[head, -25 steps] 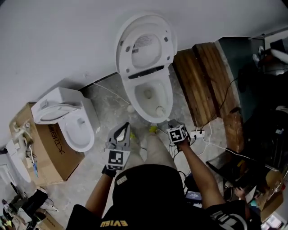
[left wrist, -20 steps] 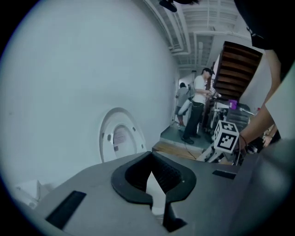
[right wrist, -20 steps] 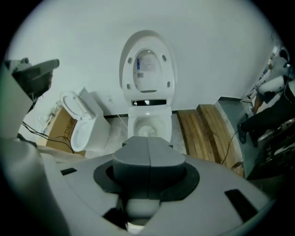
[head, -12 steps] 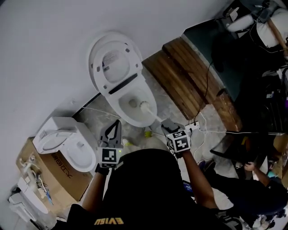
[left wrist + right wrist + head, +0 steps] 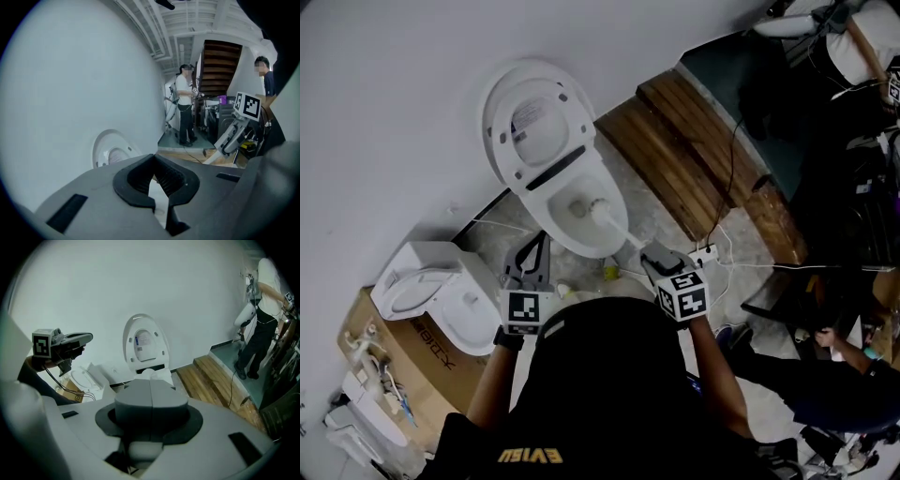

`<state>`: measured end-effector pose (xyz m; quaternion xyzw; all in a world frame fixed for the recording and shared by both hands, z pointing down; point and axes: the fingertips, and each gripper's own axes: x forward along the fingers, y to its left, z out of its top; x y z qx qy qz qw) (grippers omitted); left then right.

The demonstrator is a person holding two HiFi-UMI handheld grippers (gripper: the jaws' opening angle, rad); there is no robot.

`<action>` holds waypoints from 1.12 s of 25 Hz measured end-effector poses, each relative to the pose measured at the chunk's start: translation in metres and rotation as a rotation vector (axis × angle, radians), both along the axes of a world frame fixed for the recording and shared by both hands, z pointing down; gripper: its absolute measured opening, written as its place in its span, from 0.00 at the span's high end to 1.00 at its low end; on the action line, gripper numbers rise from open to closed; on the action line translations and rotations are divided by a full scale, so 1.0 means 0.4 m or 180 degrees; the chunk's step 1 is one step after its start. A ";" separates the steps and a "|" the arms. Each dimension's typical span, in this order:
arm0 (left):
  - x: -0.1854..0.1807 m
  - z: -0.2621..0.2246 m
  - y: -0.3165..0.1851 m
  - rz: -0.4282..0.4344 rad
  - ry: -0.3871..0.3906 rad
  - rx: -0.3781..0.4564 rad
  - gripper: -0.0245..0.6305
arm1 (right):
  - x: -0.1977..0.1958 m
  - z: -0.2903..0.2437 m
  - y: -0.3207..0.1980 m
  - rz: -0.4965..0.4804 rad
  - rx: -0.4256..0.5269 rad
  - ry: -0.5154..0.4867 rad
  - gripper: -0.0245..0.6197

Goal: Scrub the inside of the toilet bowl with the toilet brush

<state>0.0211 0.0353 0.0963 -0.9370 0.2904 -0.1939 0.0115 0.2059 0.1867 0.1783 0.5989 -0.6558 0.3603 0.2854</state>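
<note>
A white toilet [image 5: 546, 178] stands against the wall with its lid [image 5: 528, 117] up. The toilet brush's white head [image 5: 602, 210] is inside the bowl, near the right wall, and its handle slants back to my right gripper [image 5: 652, 256], which is shut on it. In the right gripper view the jaws [image 5: 150, 397] are closed over the white handle, and the toilet [image 5: 145, 350] lies straight ahead. My left gripper [image 5: 538, 246] hovers left of the bowl's front, tips together, holding nothing. In the left gripper view [image 5: 153, 161] only its ribbed pads and the lid [image 5: 112, 151] show.
A second white toilet [image 5: 431, 286] sits on a cardboard box [image 5: 389, 352] at the left. Wooden steps [image 5: 694, 155] run along the right of the toilet. A power strip with cables [image 5: 709, 253] lies by my right hand. People stand and sit at the right [image 5: 825, 375].
The brush head has moved from the bowl's front rim into the bowl. My head view has swung, shifting the toilet left. The left gripper has kept its place beside the bowl.
</note>
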 end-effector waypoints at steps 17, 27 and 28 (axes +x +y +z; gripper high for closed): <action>0.016 0.014 0.038 -0.0004 -0.0074 -0.0071 0.93 | -0.011 -0.009 0.022 -0.0087 0.0009 -0.0091 0.72; 0.007 0.024 0.048 -0.0063 -0.0112 -0.0044 0.93 | 0.006 -0.017 0.019 -0.0098 0.0047 -0.0090 0.72; 0.004 0.028 0.049 -0.0084 -0.0125 -0.0063 0.93 | 0.005 -0.017 0.019 -0.0100 0.0050 -0.0093 0.72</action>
